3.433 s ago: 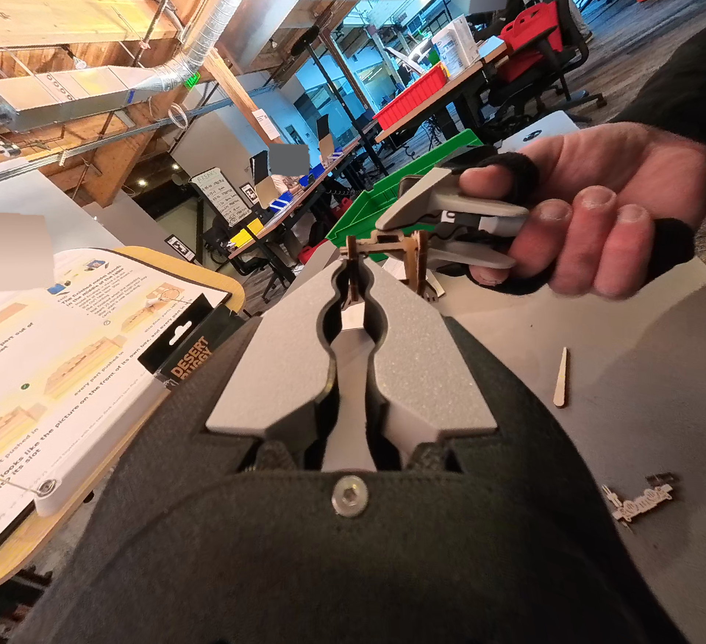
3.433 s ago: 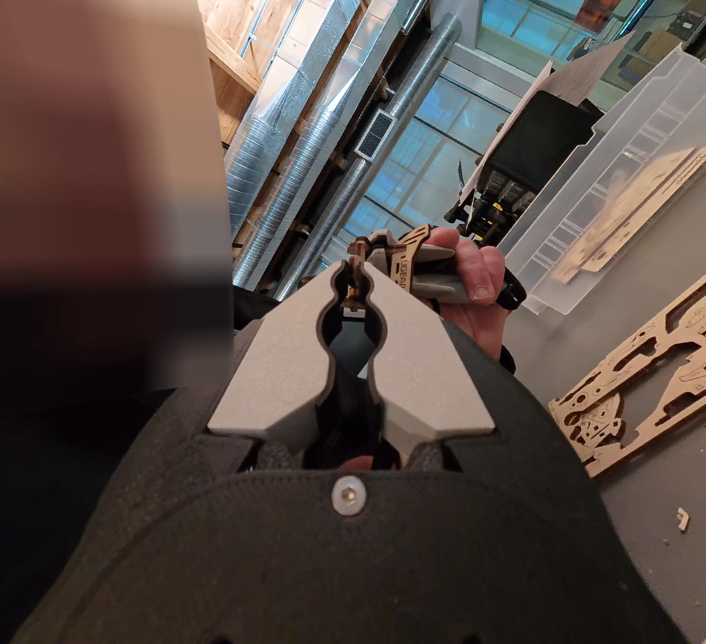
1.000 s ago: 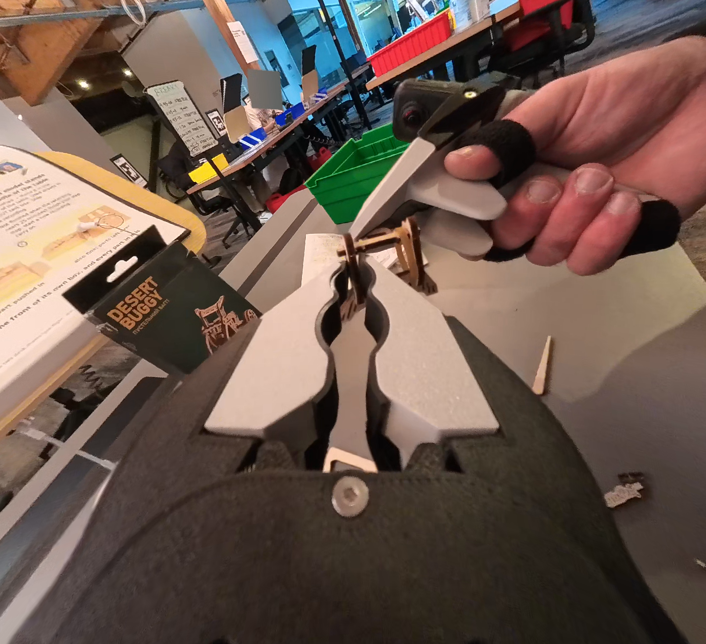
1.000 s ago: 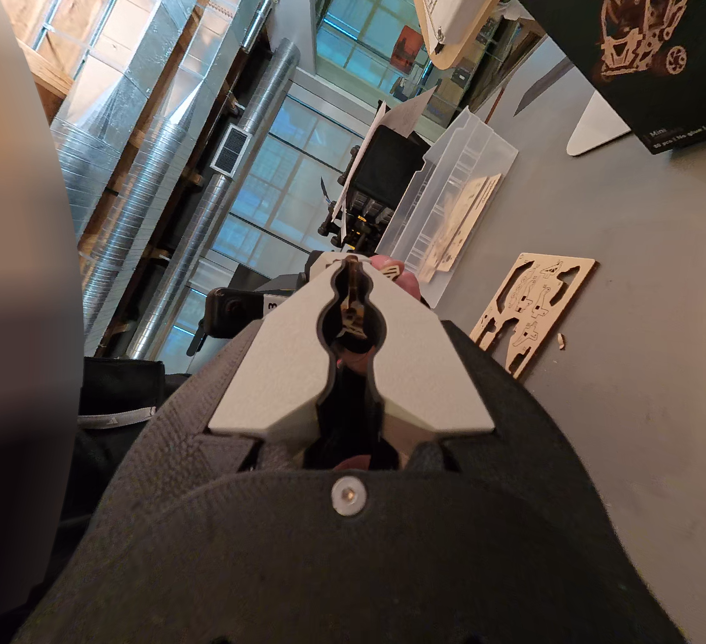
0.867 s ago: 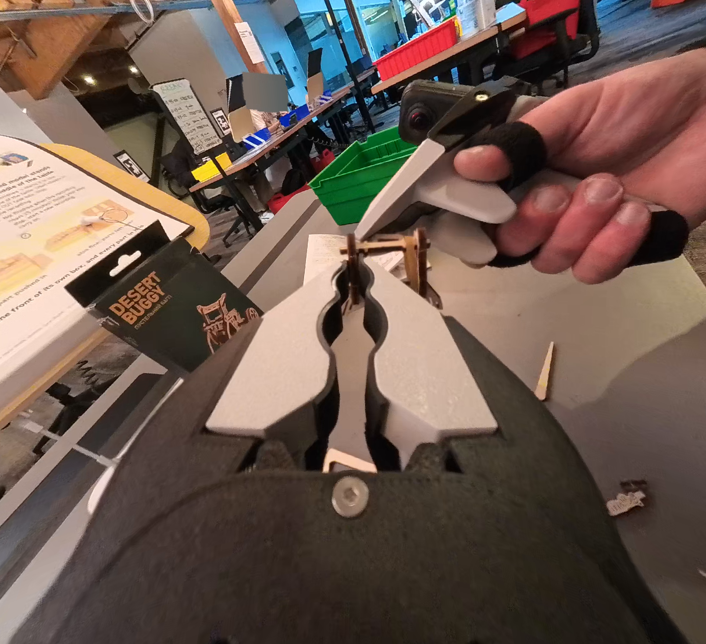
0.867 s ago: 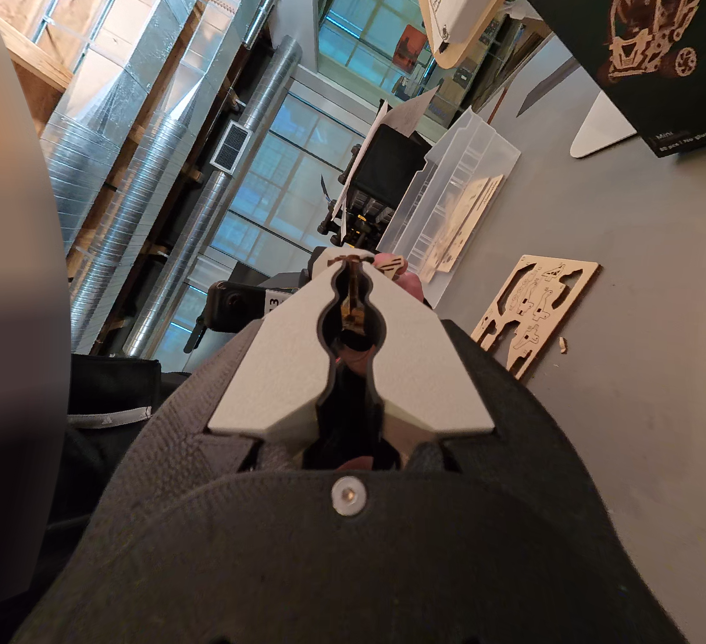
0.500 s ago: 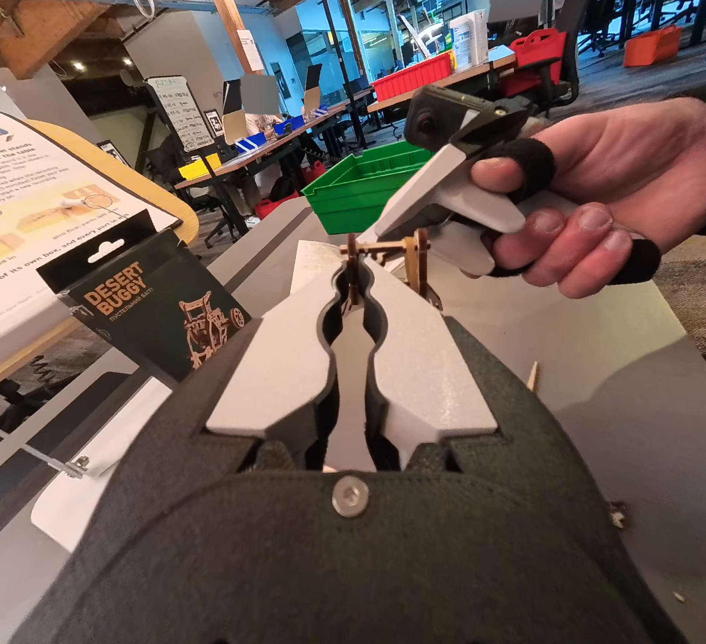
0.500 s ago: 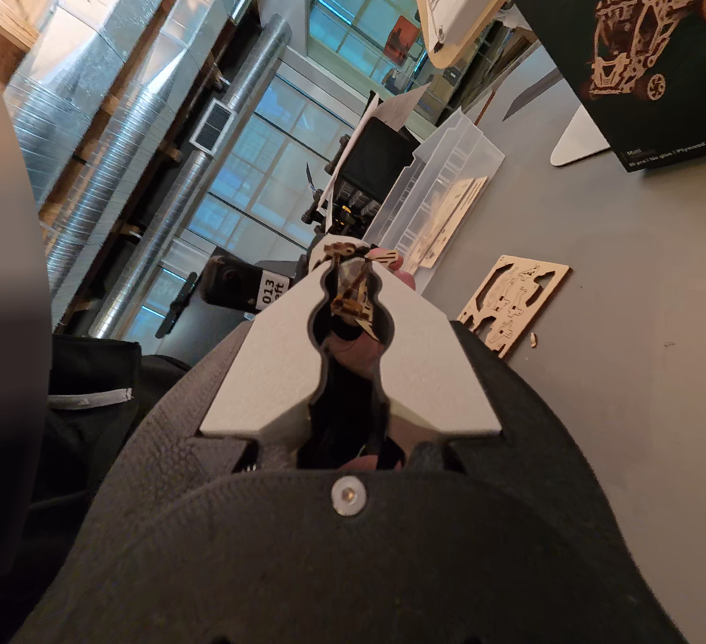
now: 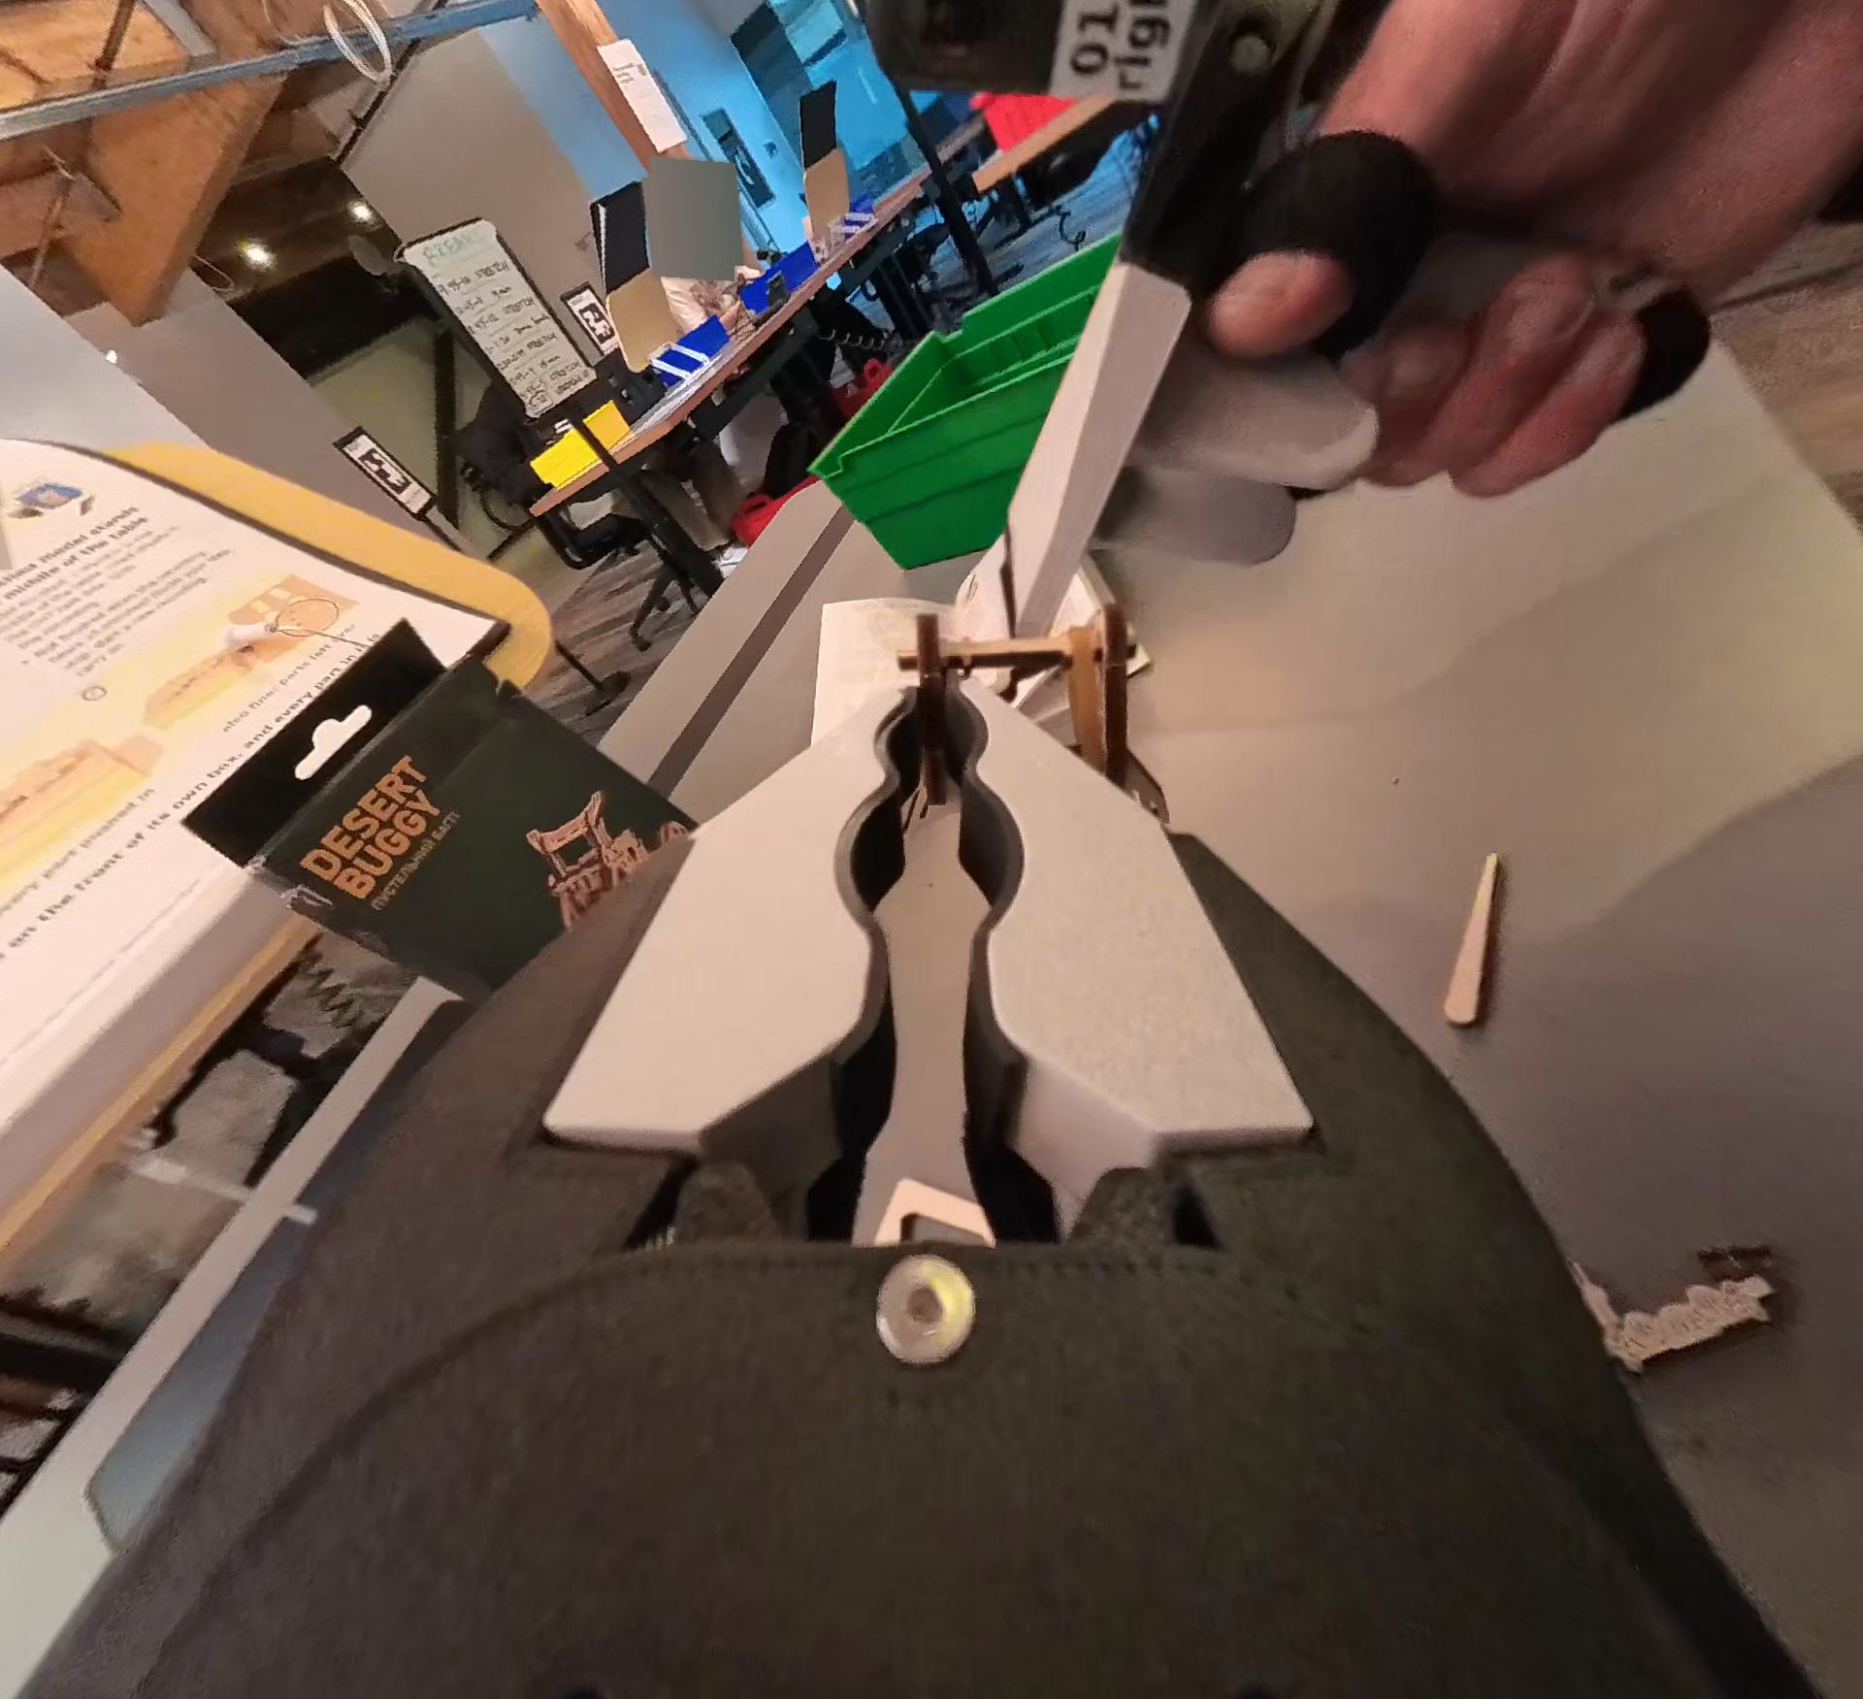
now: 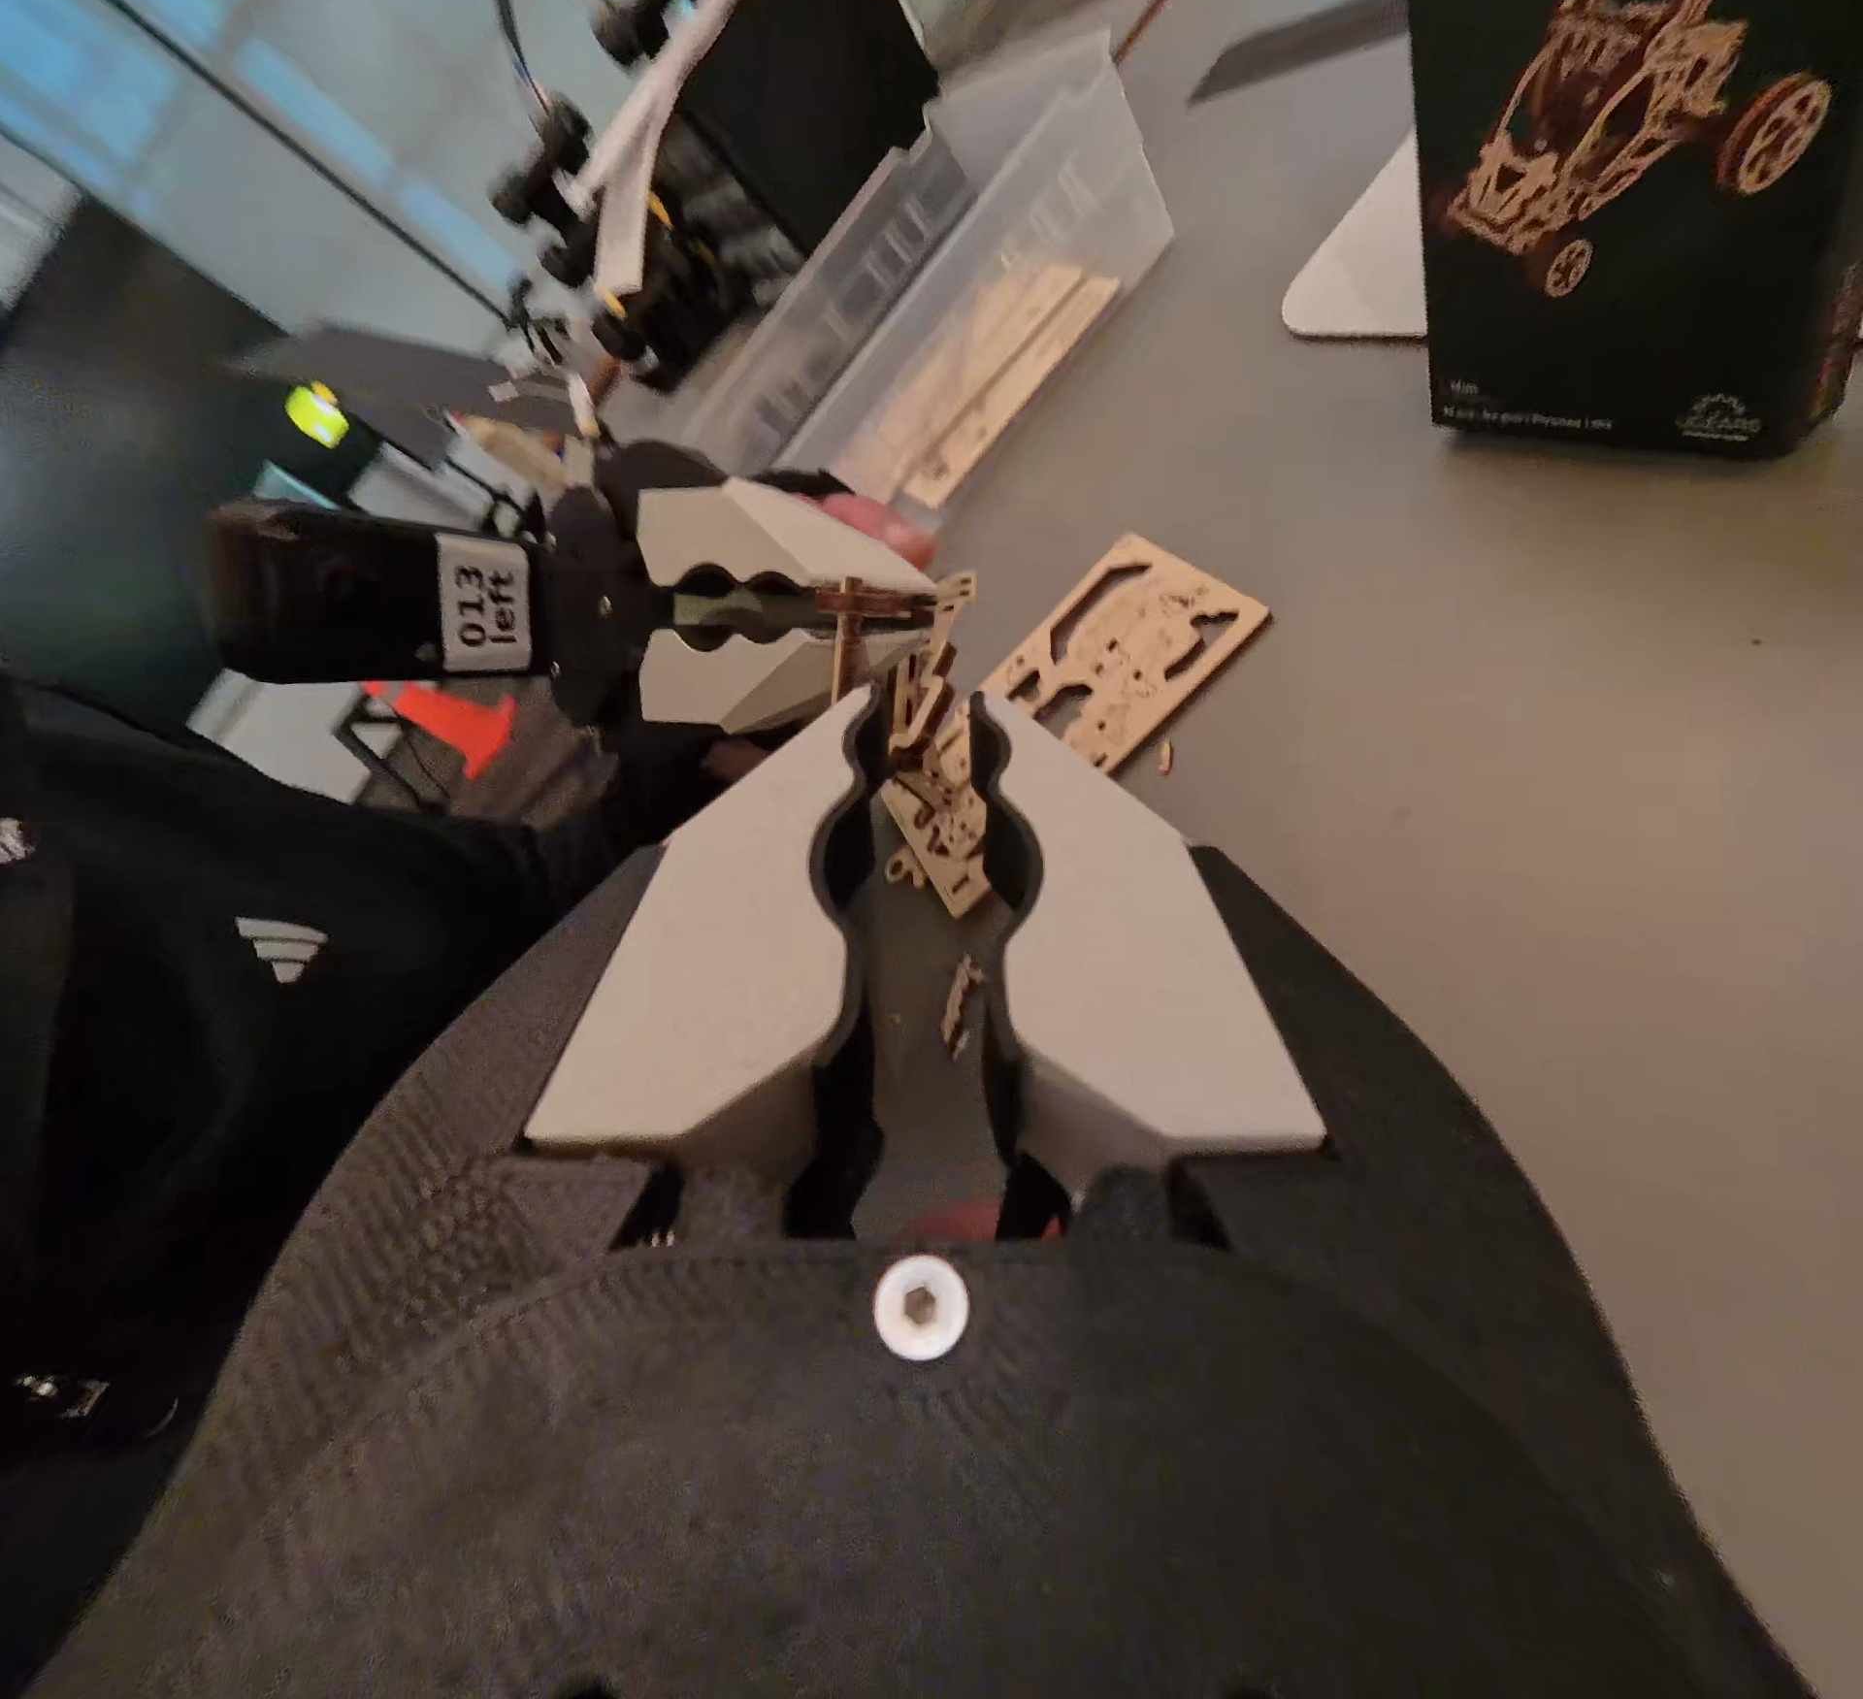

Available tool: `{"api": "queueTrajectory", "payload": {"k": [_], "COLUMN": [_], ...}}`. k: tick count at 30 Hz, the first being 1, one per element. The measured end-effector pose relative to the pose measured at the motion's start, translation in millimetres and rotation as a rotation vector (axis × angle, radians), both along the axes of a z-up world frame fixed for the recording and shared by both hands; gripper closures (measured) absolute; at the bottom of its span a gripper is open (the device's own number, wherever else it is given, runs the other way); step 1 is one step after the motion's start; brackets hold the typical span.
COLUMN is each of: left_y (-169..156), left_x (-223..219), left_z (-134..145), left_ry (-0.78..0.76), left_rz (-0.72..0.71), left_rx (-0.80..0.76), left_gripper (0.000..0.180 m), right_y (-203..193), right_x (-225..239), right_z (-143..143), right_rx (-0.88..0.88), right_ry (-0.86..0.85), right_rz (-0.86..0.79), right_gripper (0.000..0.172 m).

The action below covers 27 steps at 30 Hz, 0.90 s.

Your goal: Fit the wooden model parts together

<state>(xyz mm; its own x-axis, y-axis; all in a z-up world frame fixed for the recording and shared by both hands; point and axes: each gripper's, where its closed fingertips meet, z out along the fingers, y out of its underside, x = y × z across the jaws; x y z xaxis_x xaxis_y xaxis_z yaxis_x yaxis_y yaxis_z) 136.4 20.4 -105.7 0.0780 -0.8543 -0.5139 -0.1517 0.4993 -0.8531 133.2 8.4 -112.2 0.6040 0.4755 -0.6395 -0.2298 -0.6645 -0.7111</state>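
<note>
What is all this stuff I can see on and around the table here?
Wooden model assembly: one, brown, in the air between both tongs.
Cut-out wooden sheet: one, tan, flat on the grey table.
Wooden sliver: one, pale, lying on the table.
Model kit box: one, dark with a buggy picture, standing on the table.
Clear bin: one, transparent, holding wooden sheets.
Green bin: one, at the table's far end.
Instruction board: one, white and yellow, left side.
Left tongs: grey, shut on the assembly.
Right tongs: grey, open around the assembly's other end.
Hand: one, holding the right tongs.
</note>
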Motion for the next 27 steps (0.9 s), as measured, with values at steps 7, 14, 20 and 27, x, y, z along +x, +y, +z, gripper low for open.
{"api": "queueTrajectory", "payload": {"k": [7, 14, 20, 27], "left_y": [-4.6, -4.3, -4.1, -10.6], "left_x": [3.1, -1.8, -4.8, -6.3], "left_z": [-6.1, 2.5, 12.1, 21.1], "left_ry": [0.067, 0.017, -0.073, -0.137], "left_rz": [0.054, 0.057, 0.002, -0.065], "left_rx": [0.152, 0.137, -0.010, -0.046], "left_gripper": [0.179, 0.179, 0.179, 0.179], "right_y": [-0.2, -0.8, -3.1, -8.2], "right_x": [-2.3, -6.0, -11.6, -14.7], "right_z": [-14.7, -4.9, 13.0, 22.3], "right_rx": [-0.052, 0.012, 0.060, 0.049], "right_ry": [-0.168, -0.120, 0.108, 0.315], "right_rz": [-0.002, -0.007, 0.016, 0.086], "right_gripper": [0.168, 0.169, 0.170, 0.170]}}
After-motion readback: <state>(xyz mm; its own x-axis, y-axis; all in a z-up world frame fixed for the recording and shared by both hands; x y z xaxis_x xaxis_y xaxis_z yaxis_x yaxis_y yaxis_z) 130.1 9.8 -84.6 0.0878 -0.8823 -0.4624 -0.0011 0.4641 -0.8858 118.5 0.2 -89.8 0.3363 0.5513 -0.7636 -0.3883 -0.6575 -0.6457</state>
